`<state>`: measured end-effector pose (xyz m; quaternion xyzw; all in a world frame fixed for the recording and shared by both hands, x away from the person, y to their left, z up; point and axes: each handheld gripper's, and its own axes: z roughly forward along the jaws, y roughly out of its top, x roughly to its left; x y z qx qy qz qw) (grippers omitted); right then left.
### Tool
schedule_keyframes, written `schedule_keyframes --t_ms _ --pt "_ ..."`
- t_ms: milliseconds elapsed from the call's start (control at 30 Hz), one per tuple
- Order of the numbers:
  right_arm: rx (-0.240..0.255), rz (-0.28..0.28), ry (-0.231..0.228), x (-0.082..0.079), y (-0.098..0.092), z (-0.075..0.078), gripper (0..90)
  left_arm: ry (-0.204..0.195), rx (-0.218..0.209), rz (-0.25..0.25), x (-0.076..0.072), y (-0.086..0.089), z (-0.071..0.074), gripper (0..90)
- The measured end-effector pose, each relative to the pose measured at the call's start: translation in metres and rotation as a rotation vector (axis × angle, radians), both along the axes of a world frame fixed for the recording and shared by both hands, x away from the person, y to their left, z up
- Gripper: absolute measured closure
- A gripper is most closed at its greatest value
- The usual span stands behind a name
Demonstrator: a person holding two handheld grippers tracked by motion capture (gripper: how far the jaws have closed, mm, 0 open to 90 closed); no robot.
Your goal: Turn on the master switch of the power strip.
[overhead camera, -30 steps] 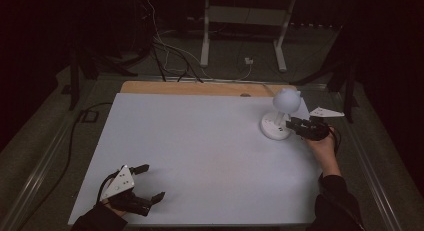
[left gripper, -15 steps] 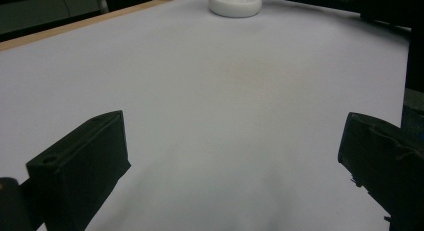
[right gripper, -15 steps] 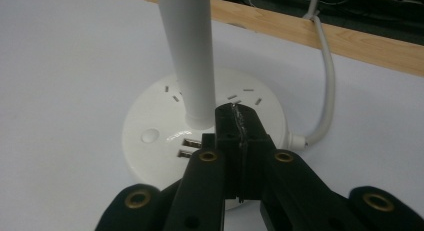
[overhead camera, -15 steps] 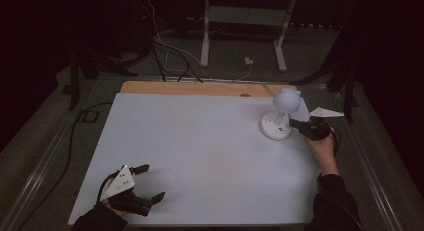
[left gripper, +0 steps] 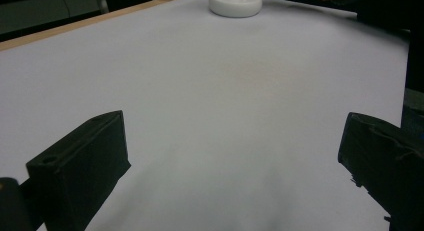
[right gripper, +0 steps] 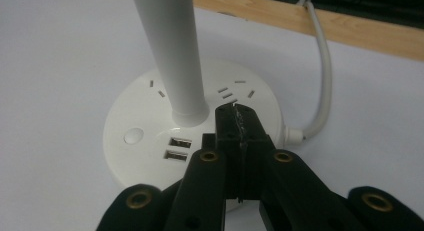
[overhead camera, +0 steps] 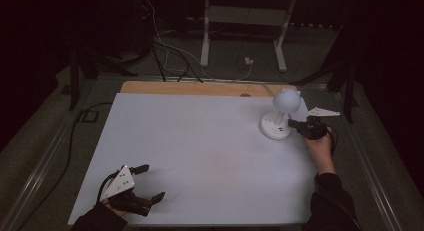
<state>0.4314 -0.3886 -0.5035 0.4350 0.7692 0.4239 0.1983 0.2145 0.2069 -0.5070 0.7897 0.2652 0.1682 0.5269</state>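
1 lamp (overhead camera: 278, 116), white: round base, upright stem, ball head on top. 2 grippers. 1 white table (overhead camera: 200, 151) w/ wood strip (overhead camera: 200, 87) along far edge. 1 white cord (right gripper: 324, 71) out of the lamp base, running back over the wood strip.

Lamp base, right gripper view: 2 USB ports (right gripper: 176, 148) stacked at front, 1 round button (right gripper: 133, 136) to their left, several plug slots round the stem.

Lamp sits far right on the table, near the far edge. Right gripper (overhead camera: 296, 125) is just beside it on the right side, pointing in at the base, hand (overhead camera: 320, 148) behind it. In right gripper view the jaws are pressed flat together, nothing btwn them; they have just been closing. Tips (right gripper: 236, 113) are over the top of the base, right next to foot of the stem, on the side away from the button. Can't tell if tips touch the base surface. Stem not gripped, it stands just left of the tips.

Left gripper (overhead camera: 148, 181) is near left corner of table, well apart from the lamp, low over the sheet. Jaws spread wide, bare table btwn them, holding nothing. In left gripper view the lamp base (left gripper: 235, 2) is far off at top.
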Motion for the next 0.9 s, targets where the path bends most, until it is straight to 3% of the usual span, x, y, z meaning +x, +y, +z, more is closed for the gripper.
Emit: schedule_keyframes --t_ms 700,900 --pt "-0.039 -0.04 0.031 0.001 0.01 -0.004 90.0 0.002 0.003 0.0 0.0 0.0 0.0 0.2" --pt "-0.053 -0.069 -0.008 -0.002 0.014 -0.008 90.0 0.001 0.002 0.0 -0.001 -0.001 0.0 0.2"
